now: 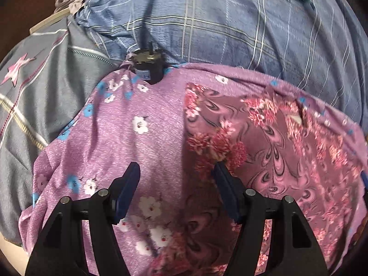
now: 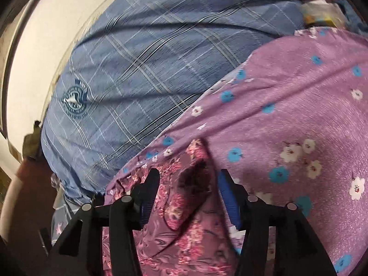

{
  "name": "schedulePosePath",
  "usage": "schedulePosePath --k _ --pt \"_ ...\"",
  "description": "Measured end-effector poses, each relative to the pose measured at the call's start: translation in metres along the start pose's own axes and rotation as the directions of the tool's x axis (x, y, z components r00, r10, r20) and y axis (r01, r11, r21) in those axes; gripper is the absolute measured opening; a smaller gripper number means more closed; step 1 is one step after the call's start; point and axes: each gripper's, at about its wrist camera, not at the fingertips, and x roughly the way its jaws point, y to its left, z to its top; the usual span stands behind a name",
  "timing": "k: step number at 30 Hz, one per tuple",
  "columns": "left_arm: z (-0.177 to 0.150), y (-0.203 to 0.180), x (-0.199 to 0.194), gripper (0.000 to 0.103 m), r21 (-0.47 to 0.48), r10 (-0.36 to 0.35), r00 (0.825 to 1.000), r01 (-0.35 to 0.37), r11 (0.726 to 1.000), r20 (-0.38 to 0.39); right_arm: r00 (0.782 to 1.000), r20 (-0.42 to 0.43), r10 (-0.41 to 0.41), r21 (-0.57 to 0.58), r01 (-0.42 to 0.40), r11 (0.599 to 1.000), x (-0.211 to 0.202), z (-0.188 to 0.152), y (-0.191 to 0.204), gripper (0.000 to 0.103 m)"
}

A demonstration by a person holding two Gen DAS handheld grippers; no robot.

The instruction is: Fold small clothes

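Observation:
A purple garment with white and blue flowers [image 1: 128, 138] lies spread on the bed. A smaller pink-and-maroon floral piece [image 1: 264, 142] lies on its right half. My left gripper [image 1: 176, 179] is open just above the seam between the two, holding nothing. In the right wrist view the purple garment [image 2: 287, 105] fills the right side. My right gripper [image 2: 187, 184] is open, its jaws standing either side of a raised fold of the pink floral piece [image 2: 193, 179]. The fingers are apart and not closed on it.
A blue plaid cover [image 1: 230, 23] lies behind the clothes; it also shows in the right wrist view [image 2: 142, 69]. A grey striped sheet with a pink star [image 1: 34, 87] lies at left. A small black object [image 1: 147, 69] sits at the garment's far edge. A white wall [image 2: 46, 34] is at left.

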Motion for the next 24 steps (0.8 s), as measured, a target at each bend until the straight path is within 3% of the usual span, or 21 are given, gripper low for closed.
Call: schedulePosePath --k 7,8,9,10,11,13,15,18,20,21,23,24 --pt "0.0 -0.021 0.015 0.066 0.048 0.065 0.998 -0.064 0.997 -0.02 0.995 -0.061 0.08 -0.019 -0.081 0.997 0.023 0.002 0.014 0.055" --pt "-0.001 -0.024 0.018 0.067 0.055 0.08 0.996 -0.078 0.995 -0.029 0.994 -0.069 0.084 -0.028 -0.087 0.996 0.029 0.0 0.015 0.051" --pt "0.0 -0.025 0.022 0.068 0.059 0.088 0.995 -0.086 0.995 -0.035 0.993 -0.087 0.083 -0.047 -0.087 0.995 0.034 -0.003 0.016 0.045" --pt "-0.001 -0.026 0.024 0.069 0.062 0.095 0.995 -0.093 0.994 -0.04 0.991 -0.12 0.058 -0.091 -0.07 0.993 0.042 -0.005 0.022 0.017" --pt "0.0 -0.026 0.026 0.07 0.062 0.099 0.994 -0.096 0.993 -0.041 0.991 -0.133 0.019 -0.131 -0.037 0.991 0.045 -0.007 0.026 0.004" --pt "0.001 -0.026 0.026 0.072 0.058 0.104 0.994 -0.102 0.993 -0.041 0.99 -0.122 -0.065 -0.202 0.039 0.979 0.043 -0.01 0.033 0.004" --pt "0.003 -0.025 0.027 0.075 0.048 0.103 0.994 -0.101 0.994 -0.044 0.99 -0.126 -0.066 -0.217 0.038 0.975 0.03 -0.007 0.036 0.004" --pt "0.004 -0.022 0.03 0.075 0.035 0.096 0.994 -0.095 0.995 -0.055 0.967 -0.201 -0.155 -0.303 0.089 0.949 0.027 -0.014 0.035 0.005" --pt "0.004 -0.023 0.027 0.075 0.037 0.101 0.994 -0.099 0.994 -0.049 0.924 -0.305 -0.229 -0.325 0.125 0.937 0.044 -0.026 0.023 0.012" --pt "0.005 -0.024 0.024 0.075 0.04 0.111 0.993 -0.109 0.993 -0.037 0.926 -0.299 -0.232 -0.325 0.13 0.937 0.044 -0.026 0.022 0.014" --pt "0.007 -0.025 0.016 0.075 0.047 0.13 0.992 -0.129 0.99 -0.002 0.93 -0.259 -0.261 -0.356 0.16 0.921 0.033 -0.019 0.029 0.037" --pt "0.008 -0.026 0.011 0.075 0.053 0.138 0.99 -0.139 0.989 0.027 0.939 -0.211 -0.272 -0.364 0.183 0.913 0.025 -0.014 0.032 0.041"
